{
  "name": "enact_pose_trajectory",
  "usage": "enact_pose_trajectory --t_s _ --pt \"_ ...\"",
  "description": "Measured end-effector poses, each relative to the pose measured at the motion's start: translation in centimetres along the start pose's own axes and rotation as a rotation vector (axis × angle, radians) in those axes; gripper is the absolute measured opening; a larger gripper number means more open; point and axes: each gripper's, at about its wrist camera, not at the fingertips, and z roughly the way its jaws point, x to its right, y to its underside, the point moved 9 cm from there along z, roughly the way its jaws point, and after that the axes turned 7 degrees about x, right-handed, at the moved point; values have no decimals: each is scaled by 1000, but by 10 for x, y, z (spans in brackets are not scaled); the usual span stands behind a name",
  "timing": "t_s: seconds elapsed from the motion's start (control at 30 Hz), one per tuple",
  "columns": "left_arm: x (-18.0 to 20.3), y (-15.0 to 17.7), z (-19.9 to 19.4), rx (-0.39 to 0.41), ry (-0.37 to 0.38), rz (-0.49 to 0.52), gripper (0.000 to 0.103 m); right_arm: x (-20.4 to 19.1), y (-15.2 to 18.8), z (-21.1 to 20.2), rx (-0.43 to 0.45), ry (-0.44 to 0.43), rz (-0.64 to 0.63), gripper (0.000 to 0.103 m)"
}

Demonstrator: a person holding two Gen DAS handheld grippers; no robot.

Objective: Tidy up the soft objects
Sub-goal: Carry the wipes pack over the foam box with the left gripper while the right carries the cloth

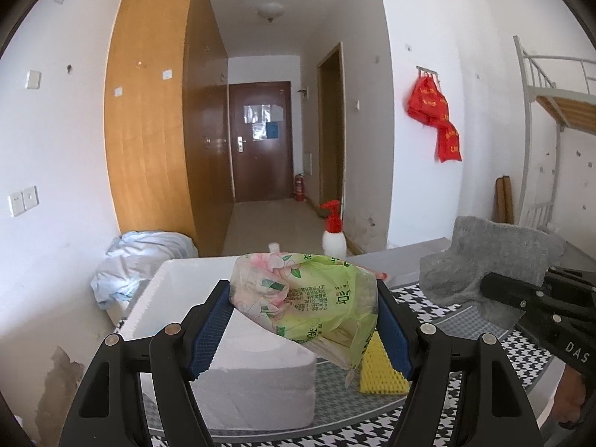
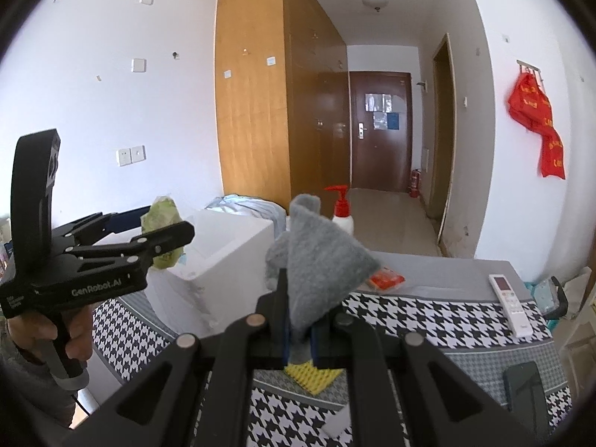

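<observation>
A: The left gripper [image 1: 303, 320] is pinching the green tissue pack [image 1: 309, 298] between its blue pads [image 1: 208, 324], and the soft wrapper bulges out above and in front of them.

B: Where does the pack sit?

A: It's held in the air above the near edge of the white foam box [image 1: 238, 365], which rests on the houndstooth-patterned tabletop [image 1: 439, 298]. A yellow sponge [image 1: 378, 368] lies on the cloth just to the right of the box, partly under the pack's lower corner.

B: And the other side?

A: The right gripper [image 2: 300, 335] is pressed nearly together on the grey felt cloth [image 2: 316, 260]. The cloth stands up from the jaws in a loose folded peak, clear of the tabletop. In the left wrist view the same cloth appears to the right of the tissue pack, apart from it.

B: Anything else on the surface?

A: A white pump bottle with a red top [image 2: 341, 208] stands at the far edge behind the box, a small orange packet [image 2: 387, 279] lies on the grey part to the right, and a white remote control [image 2: 510, 303] lies further right. A dark phone [image 2: 525, 383] lies at the near right.
</observation>
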Motion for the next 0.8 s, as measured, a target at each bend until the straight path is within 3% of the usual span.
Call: enact_pose_trajectory --t_s 0.8 --pt "-63 0 7 -27 -161 -65 74 -53 -14 40 -19 -119 -26 11"
